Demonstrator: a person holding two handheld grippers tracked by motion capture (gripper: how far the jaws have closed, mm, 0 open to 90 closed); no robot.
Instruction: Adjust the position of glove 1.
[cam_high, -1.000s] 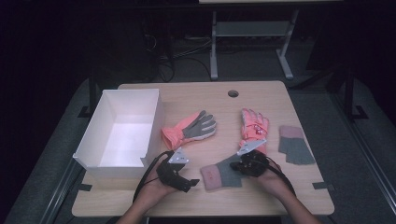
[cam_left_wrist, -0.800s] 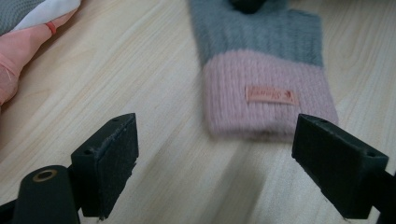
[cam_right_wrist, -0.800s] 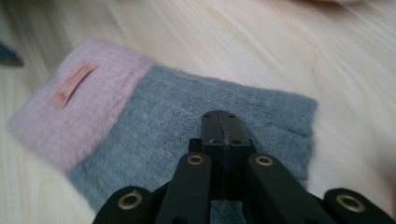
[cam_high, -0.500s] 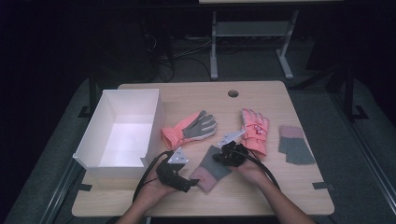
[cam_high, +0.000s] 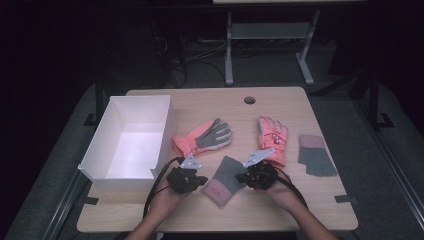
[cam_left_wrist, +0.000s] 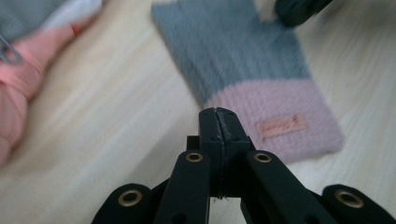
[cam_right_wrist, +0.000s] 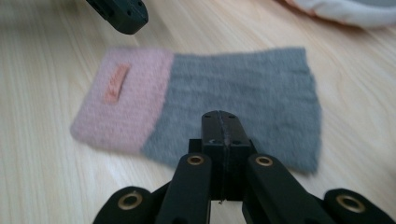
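Both claws, left (cam_high: 199, 181) and right (cam_high: 244, 177), have jaws pressed together on nothing, flanking the grey knitted mitten with pink cuff (cam_high: 225, 180) at lower centre of the wooden counter (cam_high: 300, 210). Closed jaws would likely just push it; the white box (cam_high: 95, 172) sits upper left.

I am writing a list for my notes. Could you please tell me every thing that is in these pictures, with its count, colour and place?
knitted mitt: 1, grey with pink cuff, table front, between the grippers
second knitted mitt: 1, grey and pink, right side
ski gloves: 2, coral and grey, table middle
box: 1, white, open, left side
table: 1, light wood
left gripper: 1, black, jaws shut
right gripper: 1, black, jaws shut
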